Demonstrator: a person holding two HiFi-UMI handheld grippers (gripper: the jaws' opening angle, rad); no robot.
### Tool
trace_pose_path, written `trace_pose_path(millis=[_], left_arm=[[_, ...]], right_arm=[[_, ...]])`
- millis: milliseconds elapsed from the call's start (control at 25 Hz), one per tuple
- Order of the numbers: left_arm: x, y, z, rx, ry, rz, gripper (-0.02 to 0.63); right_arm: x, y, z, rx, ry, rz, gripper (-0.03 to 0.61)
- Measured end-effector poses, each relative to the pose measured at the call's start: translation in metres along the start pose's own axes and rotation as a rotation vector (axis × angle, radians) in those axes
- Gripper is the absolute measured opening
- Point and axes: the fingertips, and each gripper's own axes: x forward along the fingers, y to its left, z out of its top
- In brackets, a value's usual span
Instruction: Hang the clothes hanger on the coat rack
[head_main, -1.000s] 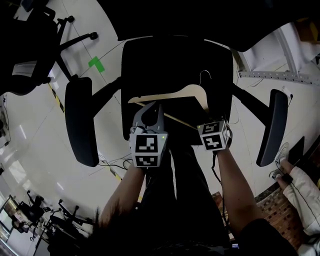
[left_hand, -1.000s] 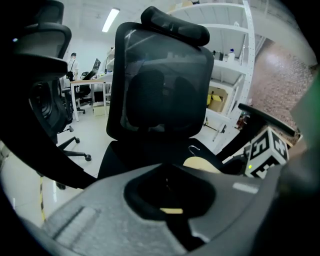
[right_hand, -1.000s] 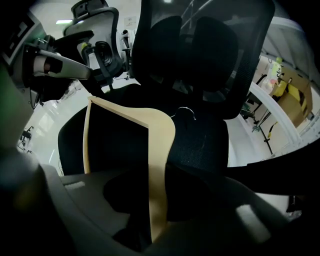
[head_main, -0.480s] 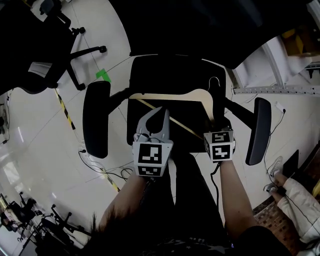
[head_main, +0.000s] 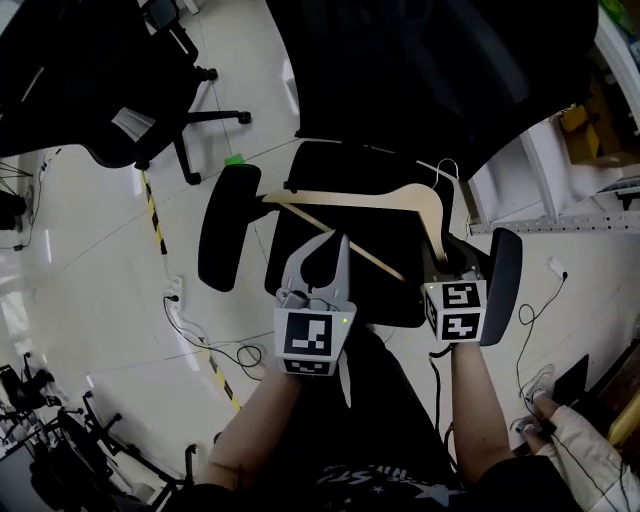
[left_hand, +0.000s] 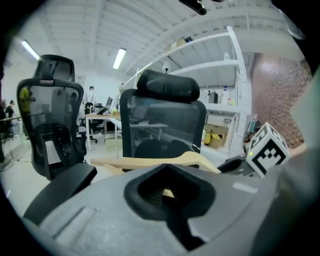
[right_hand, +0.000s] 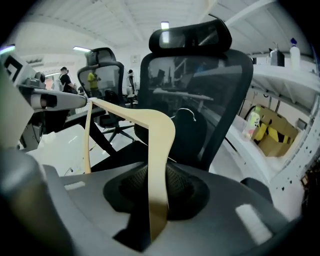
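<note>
Now both grippers sit higher than a second ago, so the hanger (head_main: 360, 198) is up clear of the office chair (head_main: 225, 225). No coat rack in view, so hanging is ahead. Right gripper (head_main: 443, 268) clenches the hanger's right arm, pitched steeply down. Left gripper (head_main: 327, 240) pinches the crossbar, pitched shallower.

Ceiling strip lights (left_hand: 119, 57) above the office chair (left_hand: 162, 122) give bright, even light. In the head view the pale floor (head_main: 90, 250) left of the chair glares, the chair reads near-black, and the wooden hanger (head_main: 350, 197) stands out crisp. Both gripper views bulge toward dark corners, foregrounds blurred.
</note>
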Motion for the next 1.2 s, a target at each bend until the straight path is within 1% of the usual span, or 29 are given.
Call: trace_pose_path(millis=[80, 280, 480, 600, 720, 1000, 1120, 1200], left_arm=[[-0.01, -0.001, 0.015, -0.002, -0.03, 0.021, 0.005], [-0.04, 0.008, 0.056, 0.004, -0.101, 0.087, 0.005], [-0.071, 0.025, 0.091, -0.005, -0.17, 0.164, 0.005], [-0.081, 0.032, 0.107, 0.008, -0.201, 0.194, 0.005], [-0.087, 0.033, 0.116, 0.019, -0.219, 0.213, 0.005], [-0.101, 0.035, 0.126, 0.026, -0.253, 0.259, 0.005], [-0.113, 0.043, 0.132, 0.024, -0.276, 0.301, 0.005], [-0.127, 0.051, 0.141, 0.029, -0.308, 0.339, 0.005]], right_arm=[[-0.009, 0.001, 0.019, -0.04, -0.034, 0.025, 0.103], [-0.03, 0.013, 0.072, -0.095, -0.13, 0.078, 0.103], [-0.042, 0.034, 0.109, -0.147, -0.179, 0.117, 0.103], [-0.047, 0.045, 0.13, -0.184, -0.213, 0.139, 0.103], [-0.053, 0.048, 0.141, -0.226, -0.233, 0.148, 0.103], [-0.059, 0.053, 0.166, -0.293, -0.291, 0.163, 0.103], [-0.07, 0.068, 0.187, -0.348, -0.346, 0.177, 0.101], [-0.078, 0.083, 0.203, -0.393, -0.387, 0.197, 0.103]])
